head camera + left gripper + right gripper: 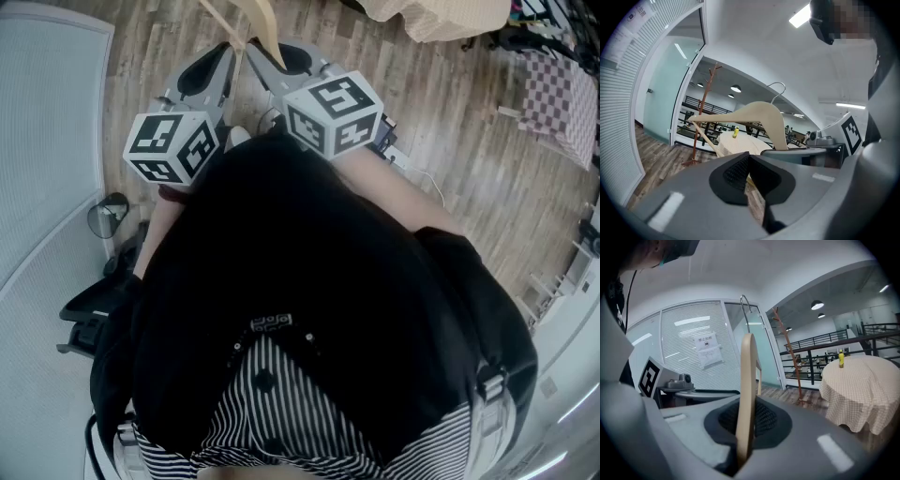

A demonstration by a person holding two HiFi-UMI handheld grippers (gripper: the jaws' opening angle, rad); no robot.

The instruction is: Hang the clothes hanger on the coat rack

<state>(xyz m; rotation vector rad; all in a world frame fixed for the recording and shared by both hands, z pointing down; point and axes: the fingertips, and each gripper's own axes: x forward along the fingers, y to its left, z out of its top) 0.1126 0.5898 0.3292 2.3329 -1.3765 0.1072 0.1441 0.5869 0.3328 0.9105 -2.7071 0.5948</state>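
Note:
A pale wooden clothes hanger (759, 117) with a metal hook (776, 91) is held up between both grippers. My right gripper (743, 427) is shut on one broad arm of the hanger (746, 394), which stands upright out of the jaws. My left gripper (749, 173) is shut on the hanger's thin lower bar. In the head view both grippers, left (214, 75) and right (286, 58), sit close together under the hanger (255, 23). The reddish-brown, branch-like coat rack (701, 117) (790, 362) stands some way ahead on the wooden floor.
A round table with a checked cloth (858, 390) and a yellow bottle (841, 358) stands right of the rack. A glass wall with blinds (693, 357) and a black railing (862, 341) lie behind. An office chair (94, 309) is at my left.

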